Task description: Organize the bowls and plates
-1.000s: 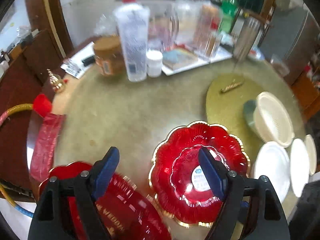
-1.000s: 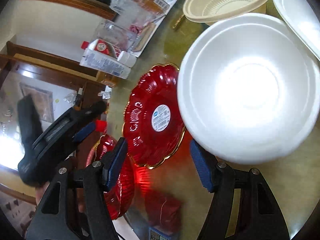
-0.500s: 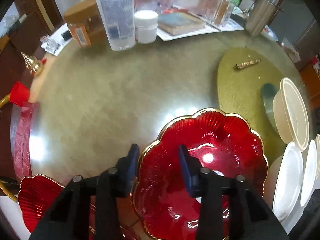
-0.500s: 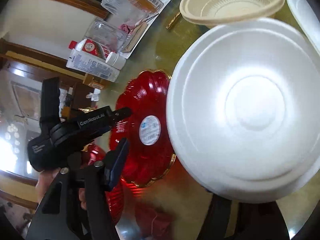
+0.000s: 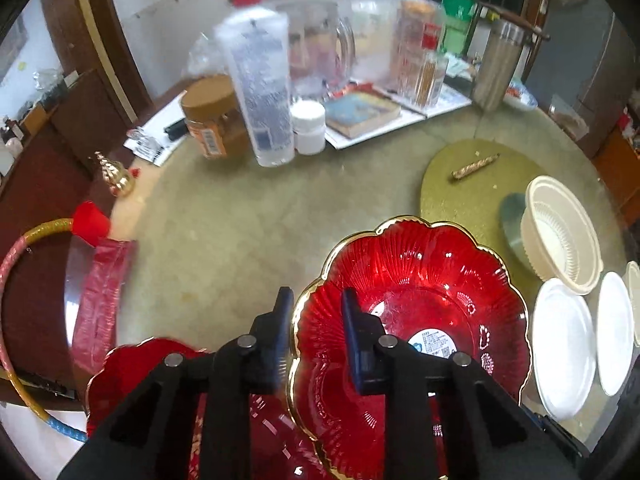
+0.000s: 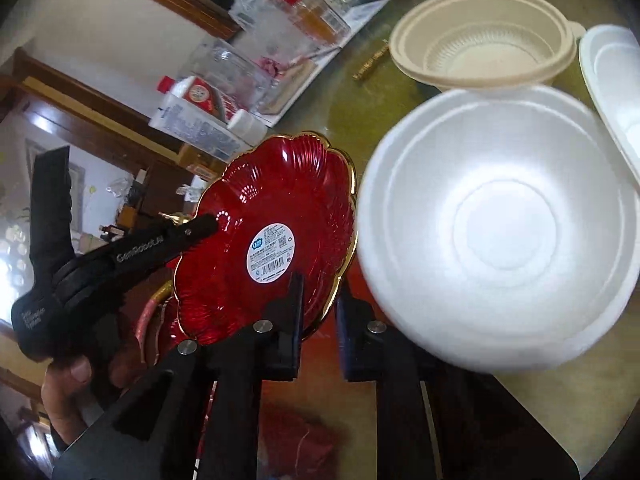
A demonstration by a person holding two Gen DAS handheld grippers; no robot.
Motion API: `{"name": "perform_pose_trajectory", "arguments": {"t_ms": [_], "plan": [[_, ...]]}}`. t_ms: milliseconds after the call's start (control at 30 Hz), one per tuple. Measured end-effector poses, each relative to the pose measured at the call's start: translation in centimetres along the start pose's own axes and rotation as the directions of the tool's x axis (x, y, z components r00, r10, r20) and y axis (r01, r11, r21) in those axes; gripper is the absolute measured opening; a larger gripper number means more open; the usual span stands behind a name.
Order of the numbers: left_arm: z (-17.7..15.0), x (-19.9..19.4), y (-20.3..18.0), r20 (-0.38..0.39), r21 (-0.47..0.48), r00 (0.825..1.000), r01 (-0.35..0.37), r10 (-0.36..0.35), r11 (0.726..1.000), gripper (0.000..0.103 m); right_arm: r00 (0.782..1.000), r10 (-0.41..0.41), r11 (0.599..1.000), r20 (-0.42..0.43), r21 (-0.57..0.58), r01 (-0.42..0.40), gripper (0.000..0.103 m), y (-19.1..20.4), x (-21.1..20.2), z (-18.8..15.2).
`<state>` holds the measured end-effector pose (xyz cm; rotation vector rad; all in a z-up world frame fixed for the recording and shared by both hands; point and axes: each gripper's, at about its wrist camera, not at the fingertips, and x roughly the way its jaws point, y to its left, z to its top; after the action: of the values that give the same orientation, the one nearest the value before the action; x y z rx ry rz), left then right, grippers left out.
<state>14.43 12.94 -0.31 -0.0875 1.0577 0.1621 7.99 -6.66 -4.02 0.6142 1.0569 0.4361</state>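
Scalloped red glass plate (image 5: 416, 288) (image 6: 272, 216): deep red, radiating ribbed pattern, gold rim, round white label with blue logo and barcode. Second red glass plate (image 5: 132, 364): same red, gold edge. Round white foam bowl (image 6: 496, 228): plain white, concentric rings. Ribbed cream plastic bowl (image 5: 560, 232) (image 6: 484, 40): cream. Oval gold mat (image 5: 472, 188): glittery gold. Glass-topped table (image 5: 240, 216): mottled olive-beige. Plastic jar (image 5: 214, 120): orange-brown, tan lid. Gripper fingers (image 5: 352, 320): black, blue pads.
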Motion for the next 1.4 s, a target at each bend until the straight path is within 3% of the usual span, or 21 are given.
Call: {"name": "perform_pose_trajectory", "arguments": {"t_ms": [267, 533, 867, 1400], "plan": [[-1.6, -4.1, 4.3, 0.092, -0.079, 0.996, 0.013, -0.006, 0.997, 0.022, 0.998, 0.044, 0.993, 0.034, -0.109, -0.040, 0.014, 4.0, -1.6, -1.1], [-5.3, -6.7, 9.1, 0.138, -0.164, 0.990, 0.004, 0.019, 0.986, 0.021, 0.997, 0.080, 0.971, 0.011, -0.226, -0.075, 0.014, 8.2, -1.6, -3.5], [-10.4, -6.0, 13.6, 0.094, -0.260, 0.993, -0.038, 0.064, 0.965, 0.021, 0.993, 0.055, 0.942, -0.100, -0.324, -0.085, 0.014, 11.0, 1.2, -7.2], [-12.4, -3.0, 14.7, 0.034, -0.259, 0.994, -0.091, 0.103, 0.962, 0.022, 0.982, -0.059, 0.928, -0.180, -0.374, -0.013, 0.014, 11.5, 5.2, -8.9]]}}
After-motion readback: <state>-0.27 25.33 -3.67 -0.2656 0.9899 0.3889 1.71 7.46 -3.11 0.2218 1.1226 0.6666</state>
